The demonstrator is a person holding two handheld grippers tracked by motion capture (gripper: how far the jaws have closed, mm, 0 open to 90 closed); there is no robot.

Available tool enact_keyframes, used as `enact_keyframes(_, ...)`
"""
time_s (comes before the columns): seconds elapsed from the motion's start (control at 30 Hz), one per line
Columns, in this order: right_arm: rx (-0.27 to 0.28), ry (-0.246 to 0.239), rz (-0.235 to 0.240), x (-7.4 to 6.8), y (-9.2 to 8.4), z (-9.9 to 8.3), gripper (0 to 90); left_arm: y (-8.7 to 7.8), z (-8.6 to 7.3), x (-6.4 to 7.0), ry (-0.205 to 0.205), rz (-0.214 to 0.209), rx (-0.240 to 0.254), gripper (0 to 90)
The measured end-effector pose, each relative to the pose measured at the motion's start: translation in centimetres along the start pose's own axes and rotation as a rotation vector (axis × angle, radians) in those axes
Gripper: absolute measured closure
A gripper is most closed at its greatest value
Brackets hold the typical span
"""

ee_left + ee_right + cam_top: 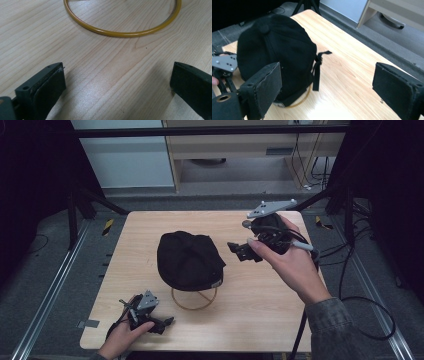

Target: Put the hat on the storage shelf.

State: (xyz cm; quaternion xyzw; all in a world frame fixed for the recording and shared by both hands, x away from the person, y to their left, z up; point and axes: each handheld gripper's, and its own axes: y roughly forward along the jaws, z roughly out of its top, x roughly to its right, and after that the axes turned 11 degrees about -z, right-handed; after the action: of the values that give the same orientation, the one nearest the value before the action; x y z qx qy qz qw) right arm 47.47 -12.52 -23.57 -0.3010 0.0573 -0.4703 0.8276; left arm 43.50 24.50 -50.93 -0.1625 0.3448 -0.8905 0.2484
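A: What is on the table (pixel 260 315) in front of you, and does anything hold something else?

B: A black cap (pixel 187 260) sits near the middle of the table, resting on a stand with a yellow ring (pixel 195 306) as its base. The ring lies flat on the wood and pokes out on the near side of the cap. In your right gripper view the cap's back strap (pixel 317 70) hangs loose down its side.

A: And your right gripper?

B: Your right gripper (pixel 239 251) hovers just right of the cap, jaws spread wide, nothing between them, not touching the cap.

A: The left one?

B: Your left gripper (pixel 167 322) rests at the near left corner, close to the ring. Its jaws stand wide apart over bare wood, holding nothing.
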Motion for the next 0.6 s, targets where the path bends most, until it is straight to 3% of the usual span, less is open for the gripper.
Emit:
enact_keyframes(0.33,-0.034,-0.026,-0.047,0.8,-0.5,-3.3,9.9,0.0,0.0,0.0,0.0,0.0,0.0,0.0)
enact_keyframes(0.6,-0.048,-0.002,-0.07,1.6,-0.6,-6.4,9.8,0.0,0.0,0.0,-0.001,0.0,0.001,0.0)
